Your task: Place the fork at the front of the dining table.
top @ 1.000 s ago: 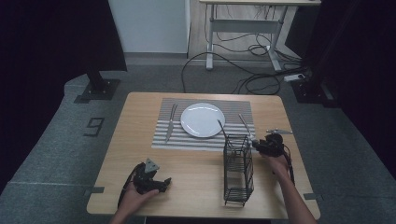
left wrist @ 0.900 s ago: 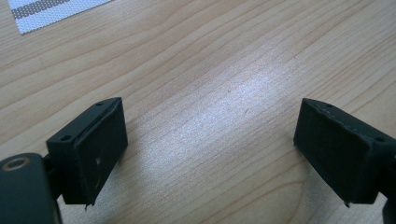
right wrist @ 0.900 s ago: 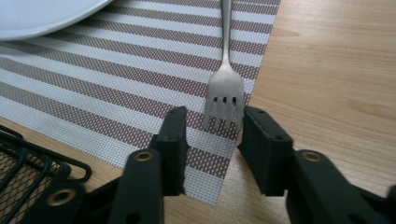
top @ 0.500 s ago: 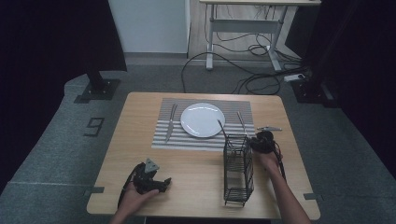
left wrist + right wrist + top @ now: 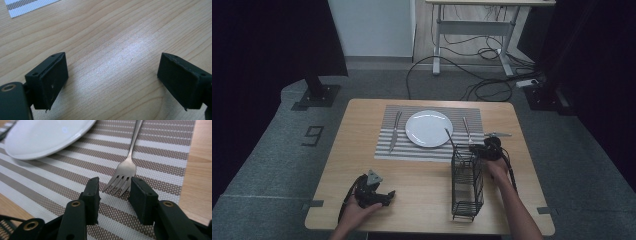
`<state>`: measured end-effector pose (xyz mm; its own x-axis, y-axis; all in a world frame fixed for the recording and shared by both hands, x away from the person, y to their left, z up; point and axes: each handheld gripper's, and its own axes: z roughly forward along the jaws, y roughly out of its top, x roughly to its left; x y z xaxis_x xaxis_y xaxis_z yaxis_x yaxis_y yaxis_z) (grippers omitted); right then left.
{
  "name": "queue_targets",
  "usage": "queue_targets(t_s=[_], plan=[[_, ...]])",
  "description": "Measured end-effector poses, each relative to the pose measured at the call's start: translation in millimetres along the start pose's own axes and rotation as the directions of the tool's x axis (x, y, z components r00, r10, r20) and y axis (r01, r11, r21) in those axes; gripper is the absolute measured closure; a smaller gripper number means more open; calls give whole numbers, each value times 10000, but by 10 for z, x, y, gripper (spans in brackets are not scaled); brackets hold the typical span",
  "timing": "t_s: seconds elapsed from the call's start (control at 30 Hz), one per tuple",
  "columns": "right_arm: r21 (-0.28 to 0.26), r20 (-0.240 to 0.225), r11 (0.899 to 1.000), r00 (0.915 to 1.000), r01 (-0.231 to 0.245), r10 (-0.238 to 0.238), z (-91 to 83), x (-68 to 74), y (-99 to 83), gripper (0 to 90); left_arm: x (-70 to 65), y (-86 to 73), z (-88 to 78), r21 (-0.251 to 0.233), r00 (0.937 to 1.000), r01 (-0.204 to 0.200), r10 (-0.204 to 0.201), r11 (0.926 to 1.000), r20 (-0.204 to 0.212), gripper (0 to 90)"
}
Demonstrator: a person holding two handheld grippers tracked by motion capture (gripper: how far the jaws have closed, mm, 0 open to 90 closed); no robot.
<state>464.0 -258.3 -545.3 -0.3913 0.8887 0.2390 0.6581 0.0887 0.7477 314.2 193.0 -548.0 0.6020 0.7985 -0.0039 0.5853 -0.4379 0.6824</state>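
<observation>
A steel fork (image 5: 467,129) lies on the striped placemat (image 5: 387,149) to the right of a white plate (image 5: 428,128), tines toward me. My right gripper (image 5: 475,147) sits low at the fork's near end. In the right gripper view the fork's (image 5: 127,165) tines lie between the tips of my right gripper (image 5: 113,187). Its jaws have just been opening and the pads stand clear of the tines. The plate (image 5: 45,135) is at the upper left. My left gripper (image 5: 387,196) rests on the table near the front edge. The left gripper (image 5: 112,72) is open over bare wood.
A knife (image 5: 395,131) lies on the mat left of the plate. A tall black wire basket (image 5: 467,185) stands just left of my right hand, with a thin handle sticking out of its top. The table (image 5: 422,175) shows bare wood between the two hands.
My right gripper has slid left and slightly forward, closer to the basket and the fork's tines. The left gripper has stayed put.
</observation>
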Motion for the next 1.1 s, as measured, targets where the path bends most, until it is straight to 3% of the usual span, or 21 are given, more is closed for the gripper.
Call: queue_targets(t_s=[0.23,0.37,0.57,0.97,1.03,1.1], plan=[[-562,83,9984,10000,13,-8,-201,-21,-22,574,1,0,1,-4,10000,-10,10,10000,-1,96],[-348,835,9994,9965,49,-20,-225,-71,-58,590,0,0,1,-6,10000,-7,7,10000,-1,96],[-59,1136,9998,9934,179,-171,-160,-112,-103,614,1,1,0,1,10000,-4,4,10000,1,96],[75,1027,9968,9915,794,-797,-32,-22,3,609,1,1,-1,17,10000,-8,8,10000,4,96],[-97,939,9960,9917,891,-878,-16,2,21,609,1,1,-1,13,10000,-8,8,10000,3,96],[154,903,9953,9912,958,-968,18,19,43,605,1,1,-1,14,10000,-8,8,10000,4,96]])
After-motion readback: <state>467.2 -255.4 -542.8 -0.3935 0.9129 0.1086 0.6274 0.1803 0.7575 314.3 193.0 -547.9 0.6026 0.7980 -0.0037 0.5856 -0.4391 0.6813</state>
